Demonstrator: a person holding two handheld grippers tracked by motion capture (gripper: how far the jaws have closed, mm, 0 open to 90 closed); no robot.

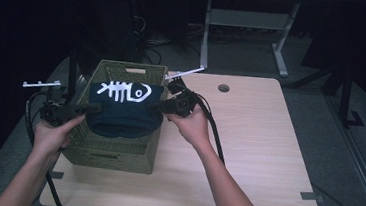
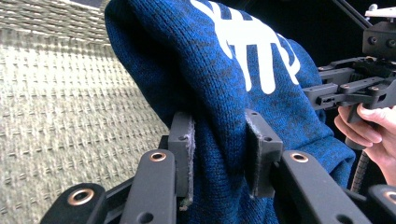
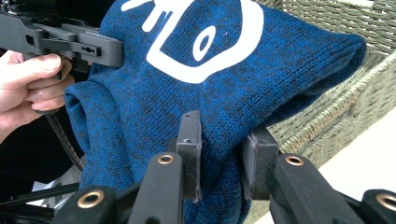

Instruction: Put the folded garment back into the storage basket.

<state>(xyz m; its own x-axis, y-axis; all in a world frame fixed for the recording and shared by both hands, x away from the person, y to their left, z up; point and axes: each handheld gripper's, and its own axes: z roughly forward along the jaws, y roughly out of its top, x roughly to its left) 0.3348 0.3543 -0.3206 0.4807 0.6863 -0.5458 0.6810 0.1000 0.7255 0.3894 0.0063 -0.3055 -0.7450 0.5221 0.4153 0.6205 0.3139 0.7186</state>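
A light wooden table [image 1: 258, 139] has a small round hole [image 1: 223, 88] near its far edge. Bits of grey tape [image 1: 310, 196] stick to its near corners. Behind it on the dark floor stands a grey metal table frame [image 1: 276, 41]

light: dim room, table lit from above | focus: close views sharp | glare: none

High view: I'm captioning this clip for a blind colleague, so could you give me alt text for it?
A person holds a folded blue knit garment with a white fish-skeleton print over an open green woven basket, the left gripper and right gripper each clamped on one side of it. The basket stands at the left of a light wooden table, in a dark room.
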